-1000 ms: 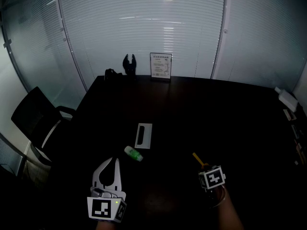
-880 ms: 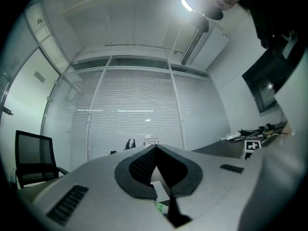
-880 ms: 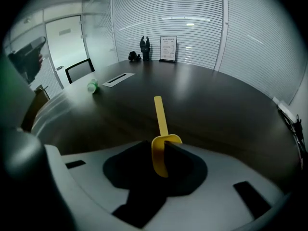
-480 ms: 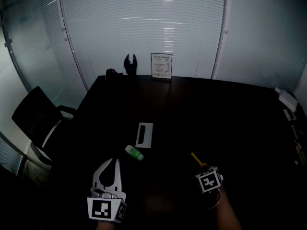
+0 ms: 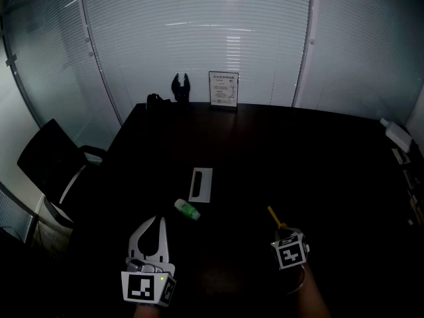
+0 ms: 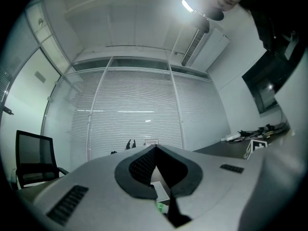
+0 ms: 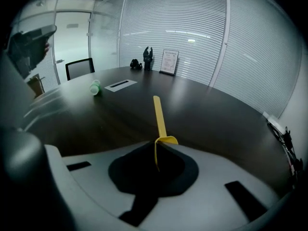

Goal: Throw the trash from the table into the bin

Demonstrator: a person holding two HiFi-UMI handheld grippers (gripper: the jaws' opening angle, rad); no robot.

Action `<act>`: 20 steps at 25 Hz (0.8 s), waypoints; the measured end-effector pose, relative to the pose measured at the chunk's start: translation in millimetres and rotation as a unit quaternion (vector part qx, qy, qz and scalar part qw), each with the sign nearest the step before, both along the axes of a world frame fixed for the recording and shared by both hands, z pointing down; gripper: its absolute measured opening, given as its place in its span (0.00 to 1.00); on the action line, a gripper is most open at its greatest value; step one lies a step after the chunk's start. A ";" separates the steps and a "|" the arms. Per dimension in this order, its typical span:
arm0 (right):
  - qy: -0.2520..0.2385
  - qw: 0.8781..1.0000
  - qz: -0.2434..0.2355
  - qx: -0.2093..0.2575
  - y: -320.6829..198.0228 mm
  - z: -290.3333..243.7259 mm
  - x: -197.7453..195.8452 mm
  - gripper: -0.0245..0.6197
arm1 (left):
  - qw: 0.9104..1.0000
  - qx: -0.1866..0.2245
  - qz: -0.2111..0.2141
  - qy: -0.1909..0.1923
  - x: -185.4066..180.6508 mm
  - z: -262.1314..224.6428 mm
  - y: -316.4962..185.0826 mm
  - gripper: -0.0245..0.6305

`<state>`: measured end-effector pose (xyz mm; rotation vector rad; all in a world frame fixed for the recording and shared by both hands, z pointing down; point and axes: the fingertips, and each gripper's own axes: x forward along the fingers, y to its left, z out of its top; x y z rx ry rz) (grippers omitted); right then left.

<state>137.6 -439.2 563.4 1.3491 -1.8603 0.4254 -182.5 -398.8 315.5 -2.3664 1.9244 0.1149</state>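
Item: yellow strip, over the table's near right. My right gripper's jaws have just closed, pinching its near end. Left gripper — tips pressed together, empty.

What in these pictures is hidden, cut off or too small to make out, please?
- Bin: it appears in no view and lies outside every frame.
- Framed sign, head view: the print is too small to read.
- Yellow strip, head view: its gripped end sits behind the marker cube of the right gripper.
- Clutter at far right, head view: it is dim and partly cut off by the frame edge.
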 end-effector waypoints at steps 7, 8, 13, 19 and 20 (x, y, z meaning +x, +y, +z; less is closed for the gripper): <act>-0.051 0.993 0.035 0.104 -8.9 -76.3 -8.9 0.07 | 1.000 0.015 0.012 0.002 5.7 -10.2 -6.1 0.03; -0.056 0.990 0.040 0.119 -9.8 -88.4 -8.8 0.07 | 1.000 0.015 0.015 0.002 7.4 -10.4 -7.2 0.03; -0.074 0.979 0.052 0.185 -9.5 -133.9 -10.2 0.07 | 1.000 0.005 0.017 0.001 11.9 -5.2 -10.6 0.03; -0.085 0.950 0.062 0.294 1.4 -193.1 -12.7 0.07 | 1.000 0.003 0.029 0.008 21.4 -5.7 -12.0 0.03; -0.085 0.944 0.064 0.313 4.3 -203.9 -14.3 0.07 | 0.999 0.005 0.031 0.010 22.0 -7.9 -12.6 0.03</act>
